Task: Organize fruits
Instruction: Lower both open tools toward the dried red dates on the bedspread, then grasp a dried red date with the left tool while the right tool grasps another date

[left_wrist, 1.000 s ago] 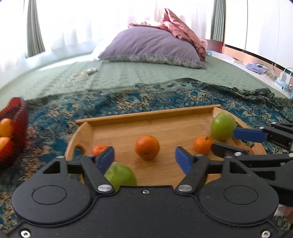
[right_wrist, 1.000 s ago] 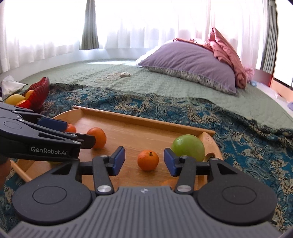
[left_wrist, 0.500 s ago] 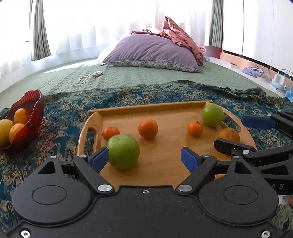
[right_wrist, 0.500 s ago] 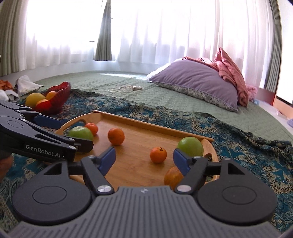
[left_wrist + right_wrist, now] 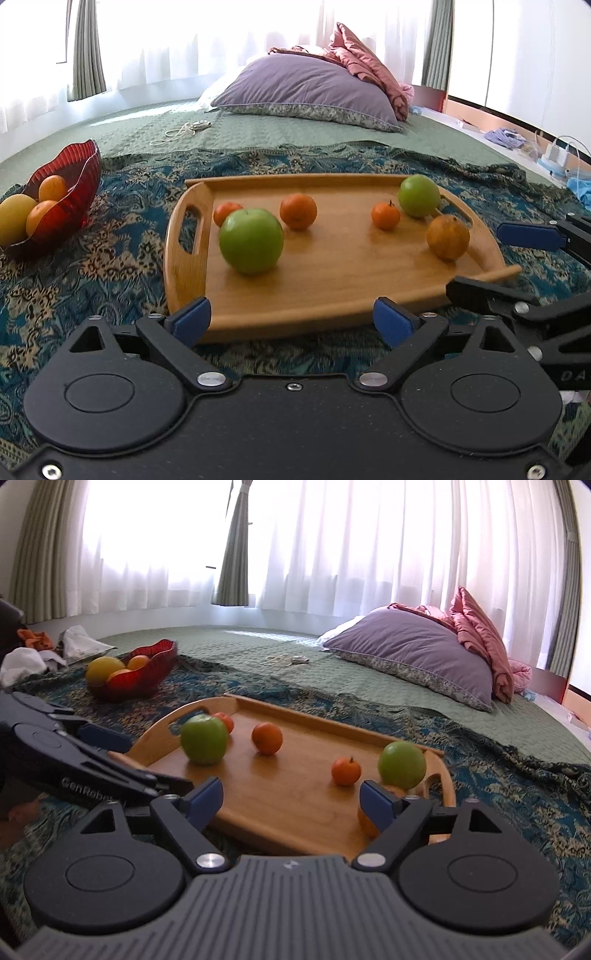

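A wooden tray [image 5: 332, 295] [image 5: 288, 805] lies on a patterned blue cloth. On it are two green apples [image 5: 251, 240] [image 5: 419, 195] and several oranges, such as one in the middle [image 5: 298, 211] and one at the right [image 5: 447, 237]. A red glass bowl [image 5: 62, 192] [image 5: 136, 672] with yellow and orange fruit stands to the left. My left gripper [image 5: 291, 321] is open and empty, just short of the tray's near edge. My right gripper [image 5: 291, 797] is open and empty over the tray's near right edge; an orange [image 5: 365, 823] is half hidden behind its right finger.
The cloth [image 5: 110, 258] covers a green bedspread [image 5: 258, 129]. A purple pillow [image 5: 306, 92] and pink blanket lie at the far side, with a white cable [image 5: 184, 129] nearby. Crumpled clothes and paper [image 5: 55, 650] lie at the far left.
Both grippers have pulled back and up from the tray, so the whole tray and the bowl now show. Both jaws have opened wider. The fruits have not moved.
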`<state>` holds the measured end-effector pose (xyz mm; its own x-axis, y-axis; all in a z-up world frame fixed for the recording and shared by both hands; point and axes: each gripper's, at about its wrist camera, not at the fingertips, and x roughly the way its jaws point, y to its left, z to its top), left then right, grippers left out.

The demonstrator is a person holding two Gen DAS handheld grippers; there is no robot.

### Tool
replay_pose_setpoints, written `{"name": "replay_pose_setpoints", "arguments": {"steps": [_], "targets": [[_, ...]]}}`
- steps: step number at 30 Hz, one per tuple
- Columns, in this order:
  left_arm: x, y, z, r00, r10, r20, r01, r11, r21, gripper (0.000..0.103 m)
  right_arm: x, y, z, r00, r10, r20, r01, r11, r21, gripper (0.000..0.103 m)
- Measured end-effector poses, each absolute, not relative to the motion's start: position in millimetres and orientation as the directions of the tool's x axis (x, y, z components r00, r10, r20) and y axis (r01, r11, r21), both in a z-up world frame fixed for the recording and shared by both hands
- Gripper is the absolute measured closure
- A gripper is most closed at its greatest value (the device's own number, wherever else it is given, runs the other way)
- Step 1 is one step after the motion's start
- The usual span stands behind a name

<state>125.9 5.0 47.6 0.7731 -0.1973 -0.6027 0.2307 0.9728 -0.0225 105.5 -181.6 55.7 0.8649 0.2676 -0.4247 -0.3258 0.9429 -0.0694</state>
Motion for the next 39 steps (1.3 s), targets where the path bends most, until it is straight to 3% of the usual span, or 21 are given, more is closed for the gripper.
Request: {"name": "replay_pose_setpoints", "arguments": {"steps": [14, 22, 27, 30, 39], "targets": [[97, 6, 31, 0.714, -0.256, -0.652, 0.3, 0.953, -0.046, 0.01, 74, -168, 20, 0.818, 0.308, -0.486, -0.432, 0.887, -0.165, 0.014], [90, -3, 27, 0.654, -0.322, -0.685, 0.389, 0.919, -0.061, 0.048, 75, -163, 14, 0.793, 0.329, -0.512, -0.461, 0.874, -0.152, 0.027], [92, -6, 24, 0.628, -0.352, -0.694, 0.403, 0.91, -0.097, 0.061, 75, -163, 12, 0.778, 0.345, -0.525, -0.474, 0.871, -0.131, 0.03], [94, -8, 24, 0.628, -0.36, -0.69, 0.406, 0.908, -0.104, 0.074, 77, -162, 11, 0.771, 0.35, -0.531, -0.476, 0.872, -0.116, 0.033], [97, -8, 27, 0.636, -0.362, -0.681, 0.404, 0.909, -0.106, 0.075, 84, -159, 11, 0.754, 0.376, -0.538, -0.478, 0.876, -0.057, 0.037]]}}
